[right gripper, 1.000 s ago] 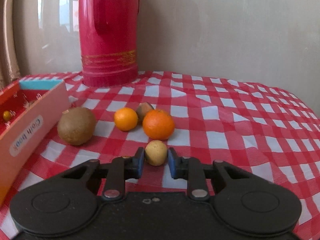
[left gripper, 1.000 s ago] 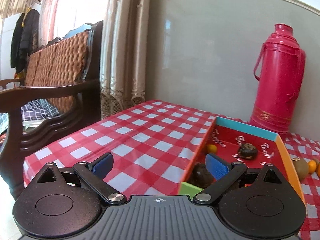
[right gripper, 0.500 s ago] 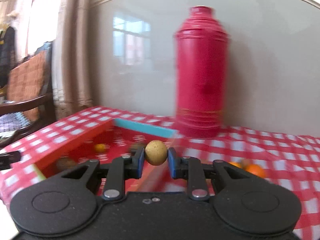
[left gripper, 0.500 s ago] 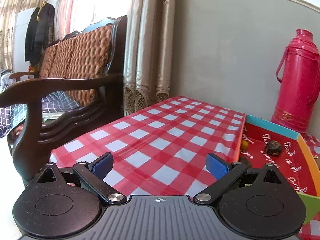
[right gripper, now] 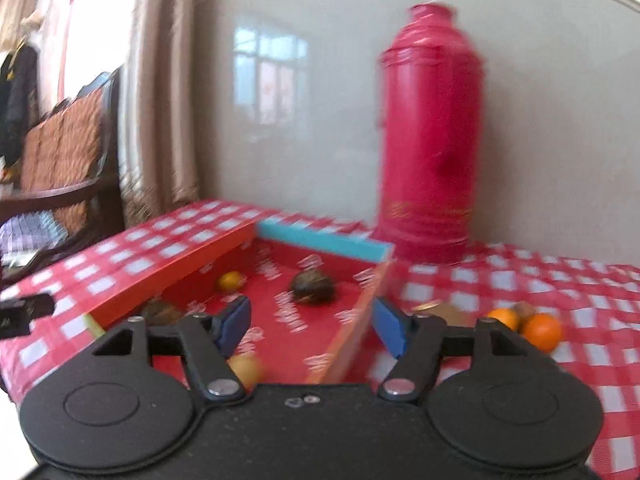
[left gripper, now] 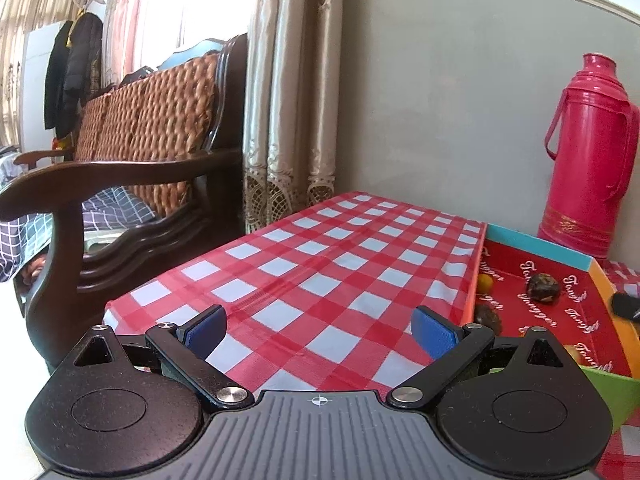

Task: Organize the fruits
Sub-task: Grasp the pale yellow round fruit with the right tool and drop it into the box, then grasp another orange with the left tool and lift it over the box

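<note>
Two blue pads [right gripper: 390, 330] of the right gripper [right gripper: 310, 328] are moving apart, with nothing pinched between them. A small yellow-tan fruit [right gripper: 246, 370] lies just below the left pad, on the red floor of the box [right gripper: 320, 240]. It is blurry, and it does not touch the pads.

Past the gripper, deeper in the box, sits a dark bumpy fruit [right gripper: 312, 287] near the middle. A tiny yellow fruit [right gripper: 231, 281] lies by the box's orange left wall. Another dark fruit [right gripper: 162, 312] rests in the near left corner of the box.

Right of the box, on the red and white tablecloth [right gripper: 560, 280], lie two oranges [right gripper: 542, 332]. A brown fruit [right gripper: 448, 312] sits between them and the box, partly hidden behind the gripper's arm. A tall pink flask [right gripper: 430, 140] stands behind the box's far blue wall.

Left of the box, the left gripper [left gripper: 318, 326] hangs over bare tablecloth [left gripper: 320, 260]. Its pads [left gripper: 206, 326] are spread wide and hold nothing. From this side the box [left gripper: 536, 246] is on the right, with its dark fruits inside. A wooden bench [left gripper: 120, 168] stands far left of the box, beside the curtains [left gripper: 292, 92].
</note>
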